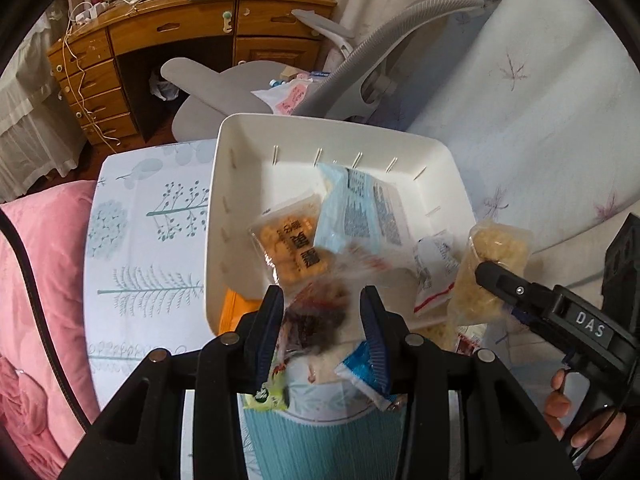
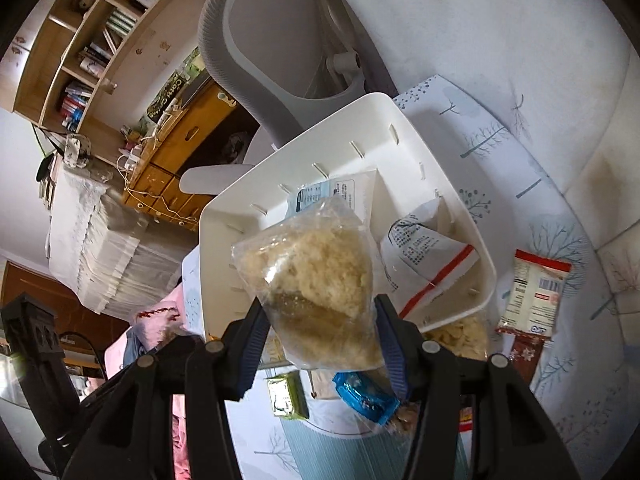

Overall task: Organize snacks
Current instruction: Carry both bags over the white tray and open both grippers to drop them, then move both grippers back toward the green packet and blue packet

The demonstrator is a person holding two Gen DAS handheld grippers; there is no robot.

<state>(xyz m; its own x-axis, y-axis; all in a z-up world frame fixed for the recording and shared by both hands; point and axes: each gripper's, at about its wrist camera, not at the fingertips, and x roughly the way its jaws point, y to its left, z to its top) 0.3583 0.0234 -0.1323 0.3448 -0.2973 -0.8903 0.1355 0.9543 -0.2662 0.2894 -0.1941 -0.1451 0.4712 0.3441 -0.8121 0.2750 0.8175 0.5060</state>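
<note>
Your left gripper (image 1: 322,320) has a dark snack packet (image 1: 316,320) between its jaws above the white bin (image 1: 240,184), beside your right gripper (image 1: 486,272) gripping a pale bag (image 1: 492,264).

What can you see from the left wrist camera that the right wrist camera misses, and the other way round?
Only the left wrist view shows the orange snack pack in the white bin and the blurred dark packet between the left tool. Only the right wrist view shows the bookshelf and the red-and-white packet lying outside the bin. Both show the bin, the pale crumbly bag held in the right tool, the grey chair and the wooden desk.
</note>
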